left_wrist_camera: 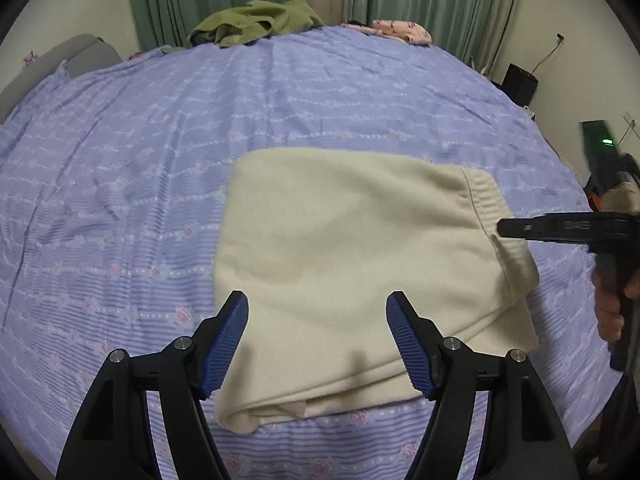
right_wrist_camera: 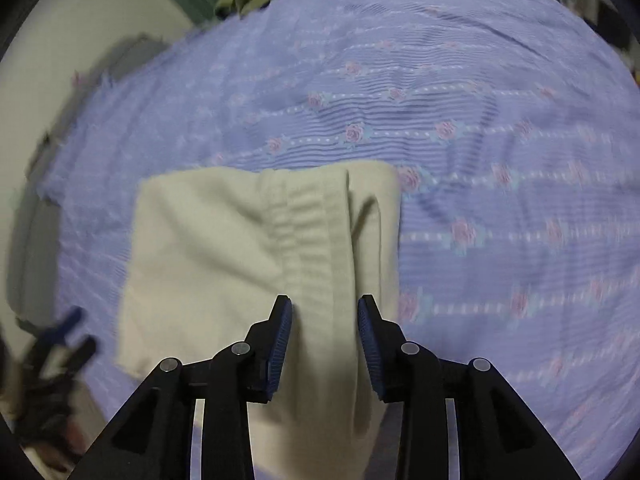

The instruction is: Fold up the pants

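Two grippers hover over cream pants (left_wrist_camera: 352, 264) lying folded into a compact rectangle on a purple bed (left_wrist_camera: 120, 160). Left gripper (left_wrist_camera: 317, 340): jaws wide open, empty. Right gripper (right_wrist_camera: 325, 344): jaws partly open, empty, above the waistband (right_wrist_camera: 308, 232). Folding looks nearly finished; next likely a final fold or smoothing

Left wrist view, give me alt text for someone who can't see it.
Folded cream pants lie on a purple floral bedsheet, with the open left gripper above their near edge. The right gripper reaches their waistband from the right.
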A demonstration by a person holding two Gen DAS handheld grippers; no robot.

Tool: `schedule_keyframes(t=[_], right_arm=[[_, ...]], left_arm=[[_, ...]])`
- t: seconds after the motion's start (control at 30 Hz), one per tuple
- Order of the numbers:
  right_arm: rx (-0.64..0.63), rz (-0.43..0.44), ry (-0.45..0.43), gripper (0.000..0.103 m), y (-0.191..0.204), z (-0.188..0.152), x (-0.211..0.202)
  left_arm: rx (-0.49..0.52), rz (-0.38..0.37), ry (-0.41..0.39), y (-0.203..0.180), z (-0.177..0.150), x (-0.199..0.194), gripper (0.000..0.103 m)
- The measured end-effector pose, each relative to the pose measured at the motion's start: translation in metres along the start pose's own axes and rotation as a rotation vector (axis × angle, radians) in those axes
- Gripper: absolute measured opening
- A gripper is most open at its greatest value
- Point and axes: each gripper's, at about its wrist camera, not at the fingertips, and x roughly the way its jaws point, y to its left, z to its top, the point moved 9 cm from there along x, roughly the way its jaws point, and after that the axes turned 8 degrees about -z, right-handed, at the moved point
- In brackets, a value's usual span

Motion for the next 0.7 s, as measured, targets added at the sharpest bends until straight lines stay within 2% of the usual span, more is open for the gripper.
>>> schedule_keyframes(t=[0.03, 0.1, 0.17, 0.23, 0.27, 0.3, 0.37, 0.4, 0.5, 0.53, 0.57, 0.6, 0.67, 0.7], right_arm=[[0.009, 0.019, -0.018, 0.036, 0.001, -0.004, -0.006], [-0.001, -0.003, -0.038, 0.036, 0.000, -0.009, -0.006], [0.032, -0.001, 0.001, 0.036, -0.006, -0.017, 0.007], [0.078, 0.048, 0.015, 0.036, -0.008, -0.019, 0.017], [0.090, 0.055, 0.018, 0.034, -0.010, -0.019, 0.018], [0.105, 0.056, 0.018, 0.020, -0.009, -0.020, 0.016], [0.110, 0.073, 0.000, 0.008, -0.007, -0.020, -0.001], [0.117, 0.096, -0.007, 0.007, -0.003, -0.021, -0.012], [0.162, 0.118, 0.012, 0.007, 0.007, -0.029, -0.032], [0.159, 0.086, 0.020, 0.007, 0.006, -0.033, -0.031], [0.140, 0.008, 0.027, 0.009, 0.000, -0.037, -0.023], [0.139, -0.036, 0.037, 0.013, -0.006, -0.038, -0.016], [0.173, -0.109, 0.080, 0.017, -0.021, -0.042, 0.003], [0.183, -0.119, 0.079, 0.029, -0.025, -0.042, 0.006]], left_arm=[[-0.004, -0.003, 0.007, 0.001, -0.001, 0.001, 0.071], [-0.016, 0.002, 0.020, 0.004, -0.004, 0.003, 0.071], [-0.024, 0.004, 0.028, 0.005, -0.006, 0.004, 0.071], [-0.033, 0.005, 0.038, 0.006, -0.008, 0.006, 0.071], [-0.035, 0.003, 0.042, 0.005, -0.009, 0.007, 0.071], [-0.034, -0.001, 0.045, 0.004, -0.009, 0.007, 0.071], [-0.033, -0.002, 0.039, 0.002, -0.009, 0.006, 0.071], [-0.033, -0.007, 0.035, 0.001, -0.008, 0.005, 0.071], [-0.037, -0.007, 0.034, 0.003, -0.008, 0.004, 0.071], [-0.039, -0.006, 0.037, 0.004, -0.008, 0.004, 0.071], [-0.042, -0.001, 0.040, 0.006, -0.009, 0.005, 0.071], [-0.044, 0.008, 0.043, 0.008, -0.009, 0.004, 0.071], [-0.046, 0.022, 0.044, 0.012, -0.010, 0.001, 0.071], [-0.044, 0.029, 0.043, 0.013, -0.011, 0.000, 0.071]])
